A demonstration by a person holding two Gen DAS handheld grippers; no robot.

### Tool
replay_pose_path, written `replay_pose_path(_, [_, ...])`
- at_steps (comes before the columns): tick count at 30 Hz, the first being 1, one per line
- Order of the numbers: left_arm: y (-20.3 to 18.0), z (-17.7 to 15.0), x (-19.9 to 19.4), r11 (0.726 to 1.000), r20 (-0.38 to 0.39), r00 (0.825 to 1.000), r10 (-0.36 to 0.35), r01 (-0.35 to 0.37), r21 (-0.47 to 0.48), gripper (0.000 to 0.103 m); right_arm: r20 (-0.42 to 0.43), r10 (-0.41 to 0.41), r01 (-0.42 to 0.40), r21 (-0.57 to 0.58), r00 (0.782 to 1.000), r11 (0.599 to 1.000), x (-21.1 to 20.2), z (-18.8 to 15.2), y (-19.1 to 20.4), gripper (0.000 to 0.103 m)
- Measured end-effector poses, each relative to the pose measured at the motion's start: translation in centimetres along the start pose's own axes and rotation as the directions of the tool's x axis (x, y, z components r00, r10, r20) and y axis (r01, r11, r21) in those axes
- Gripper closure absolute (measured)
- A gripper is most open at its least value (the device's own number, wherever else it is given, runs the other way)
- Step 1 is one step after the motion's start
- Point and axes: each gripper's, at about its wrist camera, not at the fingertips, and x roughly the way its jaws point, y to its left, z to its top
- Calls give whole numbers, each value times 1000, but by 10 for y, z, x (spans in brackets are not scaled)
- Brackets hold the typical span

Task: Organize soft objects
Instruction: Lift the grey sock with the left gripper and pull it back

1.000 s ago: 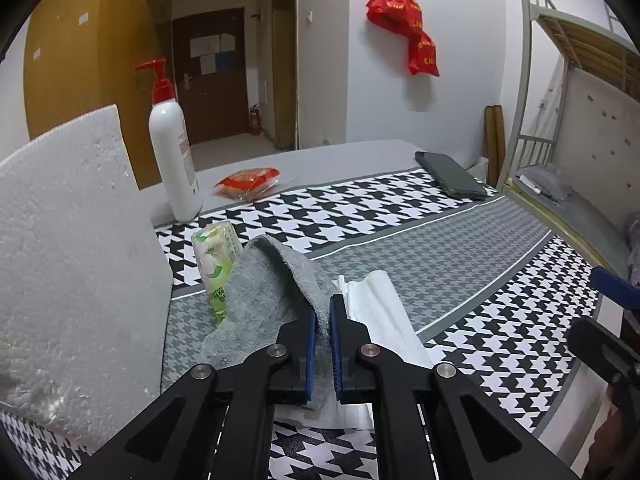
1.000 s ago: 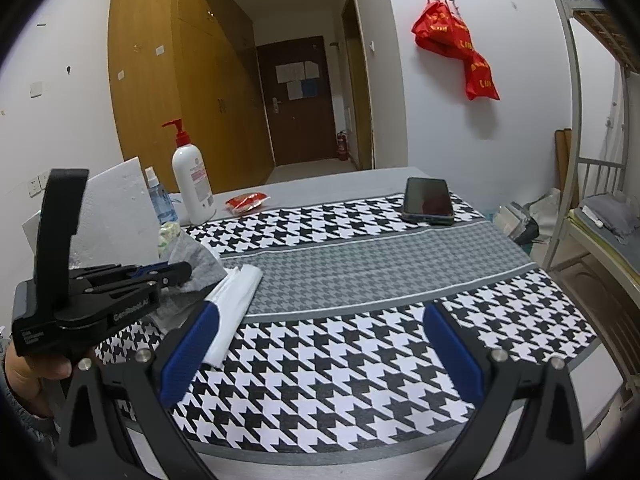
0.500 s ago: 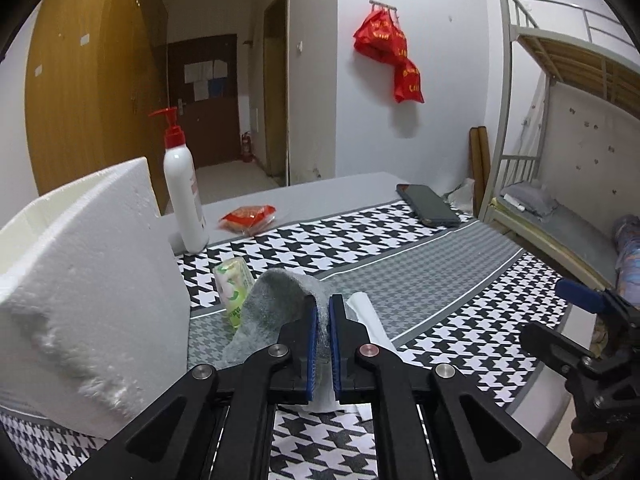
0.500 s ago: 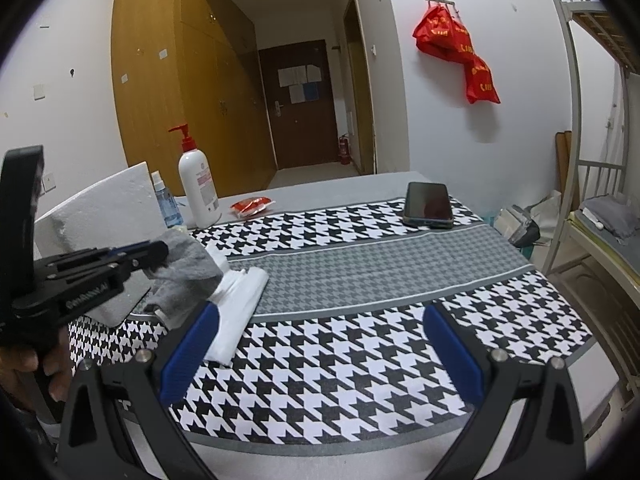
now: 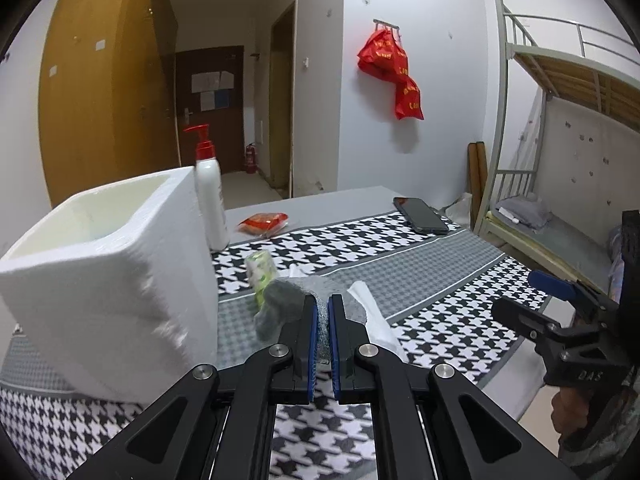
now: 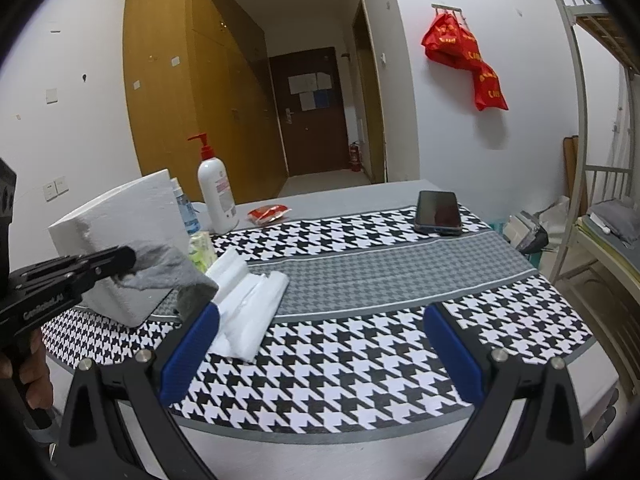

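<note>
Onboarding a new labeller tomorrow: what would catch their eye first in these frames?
First, the left gripper shut on a crumpled grey knitted cloth, held above the black-and-white houndstooth tablecloth beside the open white foam box. Next, the folded white cloth lying on the tablecloth just right of it, with the right gripper wide open and empty. In the background, red bags hang on the wall.

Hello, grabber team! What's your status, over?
Left gripper shut on grey cloth, lifted beside foam box. Right gripper open, empty. White cloth and tissue pack on table. Path clear, over.
</note>
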Motion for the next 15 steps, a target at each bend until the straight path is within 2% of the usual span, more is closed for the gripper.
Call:
replay_pose_path(7, [14,-9,-20,999,12,999,33,-33,-33,97,3,23,-23,-4,1000,1000,-3,1,11,0])
replay_pose_path(15, [29,-11,-44,996,64,997,42,-37,-76,97,17,35,-35,-17,999,999,-12,1,28,0])
